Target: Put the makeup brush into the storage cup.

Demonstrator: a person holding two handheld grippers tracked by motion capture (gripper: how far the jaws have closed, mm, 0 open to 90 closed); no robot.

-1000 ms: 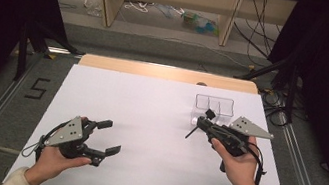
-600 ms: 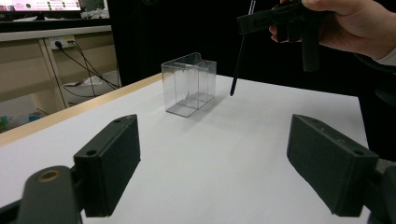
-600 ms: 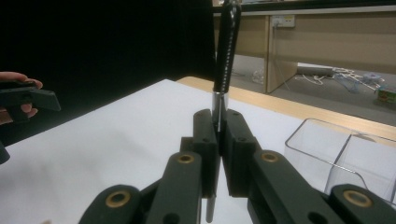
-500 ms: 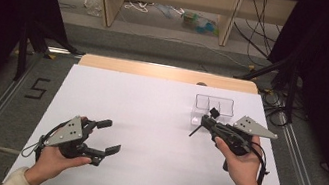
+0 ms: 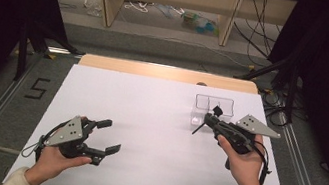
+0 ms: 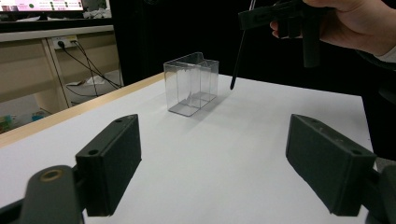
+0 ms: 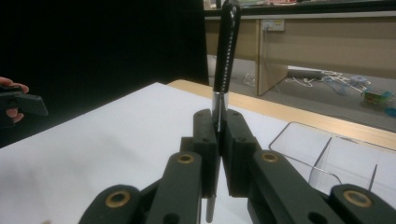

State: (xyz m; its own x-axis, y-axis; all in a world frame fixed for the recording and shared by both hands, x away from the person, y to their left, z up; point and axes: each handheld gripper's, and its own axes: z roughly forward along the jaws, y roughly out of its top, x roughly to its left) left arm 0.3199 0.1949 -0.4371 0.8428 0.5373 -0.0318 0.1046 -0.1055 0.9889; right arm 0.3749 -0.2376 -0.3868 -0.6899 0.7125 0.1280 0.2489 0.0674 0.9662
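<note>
Since the earlier frame the right gripper has moved a little toward the clear box, its jaws closed tight on a thin black pen. The pen hangs over the white surface, just beside the box. The left gripper stays wide open and holds nothing, well apart, near the surface's front edge.

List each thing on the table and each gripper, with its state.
Left gripper: open, holding nothing, above the sheet.
Right gripper: shut on the pen.
Pen: clamped, off the table.
Clear box: upright, open-topped, divided, looks empty.
White sheet: flat.
</note>
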